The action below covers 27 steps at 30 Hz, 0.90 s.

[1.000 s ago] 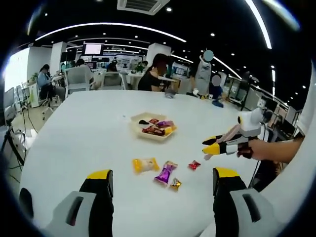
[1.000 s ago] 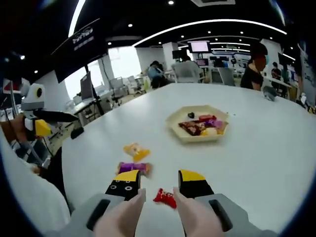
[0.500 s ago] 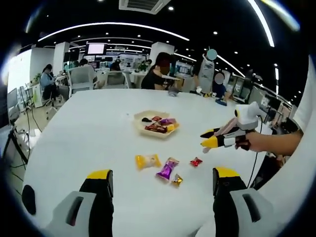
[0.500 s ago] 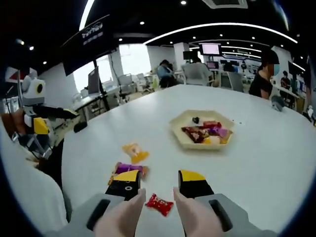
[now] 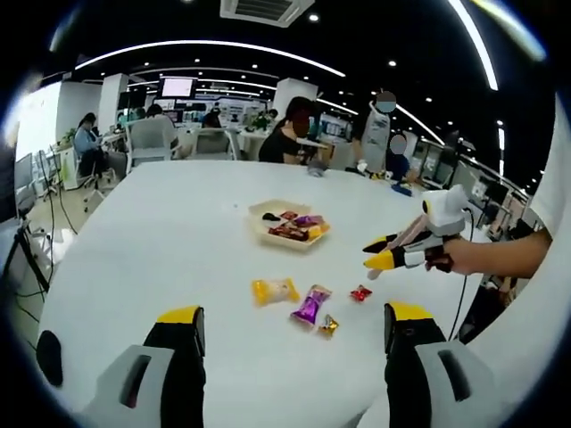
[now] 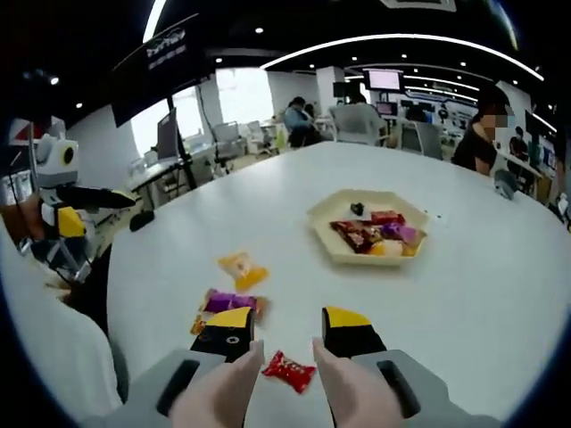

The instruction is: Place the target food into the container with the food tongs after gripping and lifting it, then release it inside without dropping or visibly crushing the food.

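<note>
Since half a second ago, little has changed: the red candy [image 6: 287,371] remains on the bench [image 6: 482,294] between the spread jaws of the right tool [image 6: 290,336]. Left tool [image 5: 290,334] is spread too, hovering idle. Step in hand: gripping, not yet closed. Next: close gently on the wrapper, lift, carry to the hexagonal tray [image 6: 332,251] well ahead.

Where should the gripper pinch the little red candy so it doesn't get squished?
Pinch the red candy gently across its plump middle, coming straight down from above. It lies flat on the white table with twisted wrapper ends sticking out either side, and it sits right between the open fingers of the right gripper, so closing on the body is probably the easiest way.
</note>
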Motion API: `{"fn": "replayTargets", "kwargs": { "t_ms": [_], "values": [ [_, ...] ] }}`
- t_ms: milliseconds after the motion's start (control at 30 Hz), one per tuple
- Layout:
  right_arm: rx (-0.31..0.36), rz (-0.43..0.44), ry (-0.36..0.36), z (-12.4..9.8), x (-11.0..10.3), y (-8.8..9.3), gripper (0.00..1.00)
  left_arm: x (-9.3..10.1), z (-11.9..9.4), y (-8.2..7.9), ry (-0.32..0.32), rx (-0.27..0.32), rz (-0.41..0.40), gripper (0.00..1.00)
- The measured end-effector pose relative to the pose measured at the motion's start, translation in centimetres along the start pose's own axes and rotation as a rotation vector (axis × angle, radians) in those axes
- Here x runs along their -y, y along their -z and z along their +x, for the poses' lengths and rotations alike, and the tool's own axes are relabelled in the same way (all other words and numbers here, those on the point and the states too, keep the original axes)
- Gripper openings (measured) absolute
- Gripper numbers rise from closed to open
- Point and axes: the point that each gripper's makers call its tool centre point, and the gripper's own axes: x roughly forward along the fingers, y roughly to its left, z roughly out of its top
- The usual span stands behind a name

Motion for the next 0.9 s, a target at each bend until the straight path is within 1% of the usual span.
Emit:
{"fn": "replayTargets", "kwargs": {
  "t_ms": [33, 67, 100, 133, 200, 267, 300, 333, 367, 467, 567, 700, 733, 800, 833, 867, 900],
  "values": [
    [-0.008, 0.009, 0.023, -0.1, 0.1, 0.1, 0.29, 0.0, 0.2, -0.1, 0.02, -0.008, -0.003, 0.82],
    [-0.005, 0.016, 0.026, -0.1, 0.1, 0.1, 0.29, 0.1, 0.3, -0.2, 0.028, -0.008, -0.001, 0.82],
    [0.009, 0.036, 0.027, -0.1, 0.1, 0.0, 0.29, 0.5, 0.5, -1.0, 0.061, 0.009, 0.033, 0.82],
    [0.008, 0.035, 0.027, -0.1, 0.1, 0.0, 0.29, 0.5, 0.6, -1.0, 0.064, 0.007, 0.039, 0.82],
    [-0.016, 0.014, 0.043, 0.1, 0.0, 0.5, 0.29, 0.6, 1.0, -1.5, 0.093, 0.013, 0.055, 0.82],
    [-0.023, 0.008, 0.052, 0.0, -0.2, 0.5, 0.29, 0.7, 1.1, -1.6, 0.112, 0.017, 0.054, 0.82],
    [-0.023, -0.003, 0.054, -0.1, -0.2, 0.5, 0.29, 0.9, 1.3, -1.6, 0.136, 0.011, 0.063, 0.82],
    [-0.025, -0.01, 0.055, -0.1, -0.2, 0.5, 0.29, 0.9, 1.3, -1.6, 0.141, 0.007, 0.069, 0.82],
    [-0.031, -0.022, 0.067, -0.4, -0.2, 0.5, 0.29, 1.1, 1.2, -1.5, 0.155, -0.005, 0.093, 0.82],
    [-0.03, -0.032, 0.06, -0.8, -0.2, 0.3, 0.29, 1.0, 1.1, -1.5, 0.156, -0.005, 0.099, 0.82],
    [-0.03, -0.065, 0.052, -1.1, 0.1, 0.2, 0.29, 0.9, 1.2, -1.3, 0.147, -0.005, 0.078, 0.82],
    [-0.025, -0.087, 0.037, -1.4, 0.3, 0.0, 0.29, 1.1, 1.7, -1.2, 0.136, -0.008, 0.067, 0.82],
    [-0.022, -0.101, 0.025, -1.5, 0.5, 0.1, 0.29, 1.4, 1.9, -1.5, 0.12, -0.002, 0.072, 0.82],
    [-0.016, -0.11, -0.004, -1.5, 0.4, 0.2, 0.29, 1.5, 2.0, -1.6, 0.096, 0.008, 0.055, 0.82],
    [0.003, -0.133, -0.037, -1.2, 0.1, 0.2, 0.29, 1.5, 2.0, -1.8, 0.087, 0.026, 0.042, 0.82],
    [0.003, -0.153, -0.054, -1.0, 0.0, 0.5, 0.29, 1.5, 2.1, -1.6, 0.077, 0.039, 0.035, 0.82],
    [-0.013, -0.173, -0.053, -0.8, 0.2, 1.0, 0.29, 1.5, 2.3, -1.1, 0.072, 0.028, 0.031, 0.82]
  ]
}}
